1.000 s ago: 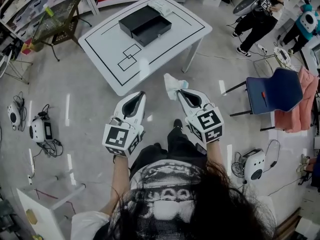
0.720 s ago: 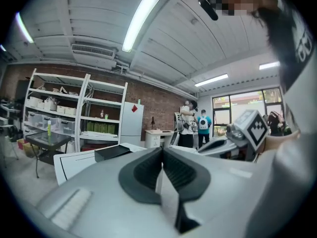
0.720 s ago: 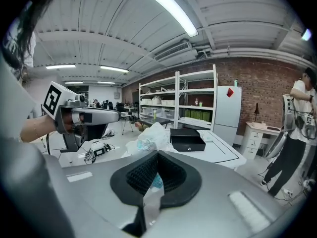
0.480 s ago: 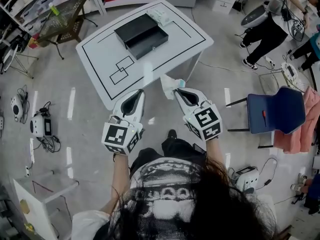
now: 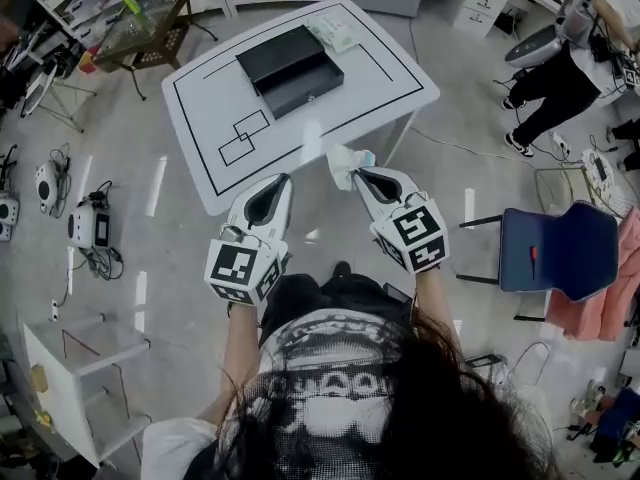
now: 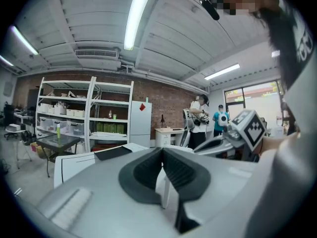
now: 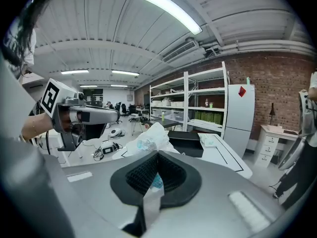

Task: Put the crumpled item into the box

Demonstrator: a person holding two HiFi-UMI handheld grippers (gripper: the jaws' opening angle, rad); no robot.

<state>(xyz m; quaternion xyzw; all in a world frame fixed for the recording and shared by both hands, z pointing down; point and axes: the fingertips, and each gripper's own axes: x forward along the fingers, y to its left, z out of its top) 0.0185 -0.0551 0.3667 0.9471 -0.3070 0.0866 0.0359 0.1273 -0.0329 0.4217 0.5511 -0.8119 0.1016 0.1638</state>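
Right gripper [image 5: 358,171]: jaws clamped on the crumpled item, held out in front of the person above the floor.
Crumpled item [image 5: 343,164]: white plastic wrapper with blue print, pinched between the right gripper's jaws; most of it bunches out ahead of and above the tips.
Left gripper [image 5: 283,178]: jaws together with nothing between them, just to the left of the right gripper and about level with it.
Bench [image 5: 200,128]: white with black outlines, ahead of both grippers; its near edge is close to the right gripper's tips in the head view.
Box [image 5: 290,68]: black, open on top, on the bench ahead of the grippers, well apart from them.
Packet [image 5: 333,34]: pale, on the bench just beyond the box.
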